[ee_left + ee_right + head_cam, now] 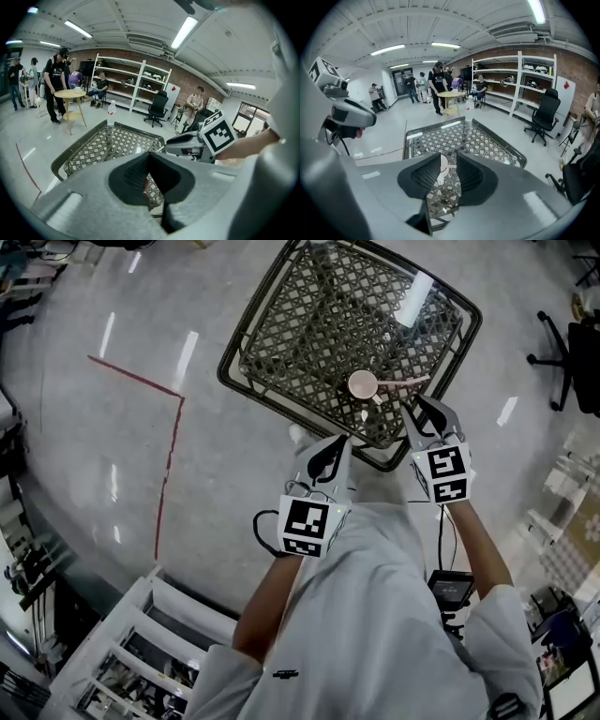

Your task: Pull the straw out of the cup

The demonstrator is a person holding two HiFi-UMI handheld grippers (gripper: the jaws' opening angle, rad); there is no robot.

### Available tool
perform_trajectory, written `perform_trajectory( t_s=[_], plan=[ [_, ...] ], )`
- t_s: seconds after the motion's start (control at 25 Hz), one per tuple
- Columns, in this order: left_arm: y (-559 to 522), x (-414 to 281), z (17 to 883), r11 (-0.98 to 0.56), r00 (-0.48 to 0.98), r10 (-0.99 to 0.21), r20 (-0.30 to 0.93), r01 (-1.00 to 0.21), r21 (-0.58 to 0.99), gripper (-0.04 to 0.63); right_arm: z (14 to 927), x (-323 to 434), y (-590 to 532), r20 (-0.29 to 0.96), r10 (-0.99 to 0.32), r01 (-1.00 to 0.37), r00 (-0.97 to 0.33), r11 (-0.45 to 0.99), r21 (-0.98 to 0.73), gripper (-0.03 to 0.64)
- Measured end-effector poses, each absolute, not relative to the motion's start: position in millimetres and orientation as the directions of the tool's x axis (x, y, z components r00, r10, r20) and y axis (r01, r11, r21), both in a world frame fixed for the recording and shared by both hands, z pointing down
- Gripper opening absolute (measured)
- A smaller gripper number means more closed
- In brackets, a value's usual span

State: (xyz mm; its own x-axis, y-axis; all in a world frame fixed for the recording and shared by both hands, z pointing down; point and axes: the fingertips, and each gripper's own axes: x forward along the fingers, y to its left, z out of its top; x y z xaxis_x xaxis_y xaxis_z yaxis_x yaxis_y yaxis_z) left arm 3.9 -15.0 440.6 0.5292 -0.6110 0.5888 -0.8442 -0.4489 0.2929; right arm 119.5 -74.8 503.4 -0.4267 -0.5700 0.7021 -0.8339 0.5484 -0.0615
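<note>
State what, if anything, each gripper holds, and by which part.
Nothing is held. The right gripper's jaws stand apart, short of the cup and straw. The left gripper's jaws are together and empty.

Long ceiling tubes (185,30) light the room brightly and evenly, leaving pale streaks of glare on the glossy floor (141,324) and only faint, soft shadows. Both gripper views are fisheye, with straight lines bowed and all 4 corners dark, and the left gripper (149,153) and right gripper (448,154) blur close to their lenses. The head view is sharp but curves at its edges.
</note>
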Motion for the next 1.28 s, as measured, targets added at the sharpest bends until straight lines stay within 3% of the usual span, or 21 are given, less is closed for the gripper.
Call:
perform_trajectory(
  t_s=[0.64, 1.0, 1.28],
  plan=[
    [-12.3, 10.9, 472.7, -0.436, 0.536, -0.559, 0.633, -0.839, 0.326, -0.002, 573.6, 127.4, -89.1, 0.779, -0.476, -0.899, -0.409, 0.355, -0.256, 0.139],
    [-18.6, 11.6, 481.2, -0.429, 0.53, -0.543, 0.651, -0.842, 0.327, -0.002, 586.0, 128.2, -104.5, 0.757, -0.499, -0.905, -0.422, 0.179, -0.387, 0.163],
    [-19.1, 7.6, 482.6, -0.424, 0.525, -0.537, 0.66, -0.844, 0.327, -0.002, 588.3, 116.5, -117.4, 0.752, -0.499, -0.899, -0.432, 0.171, -0.403, 0.16]
  ],
)
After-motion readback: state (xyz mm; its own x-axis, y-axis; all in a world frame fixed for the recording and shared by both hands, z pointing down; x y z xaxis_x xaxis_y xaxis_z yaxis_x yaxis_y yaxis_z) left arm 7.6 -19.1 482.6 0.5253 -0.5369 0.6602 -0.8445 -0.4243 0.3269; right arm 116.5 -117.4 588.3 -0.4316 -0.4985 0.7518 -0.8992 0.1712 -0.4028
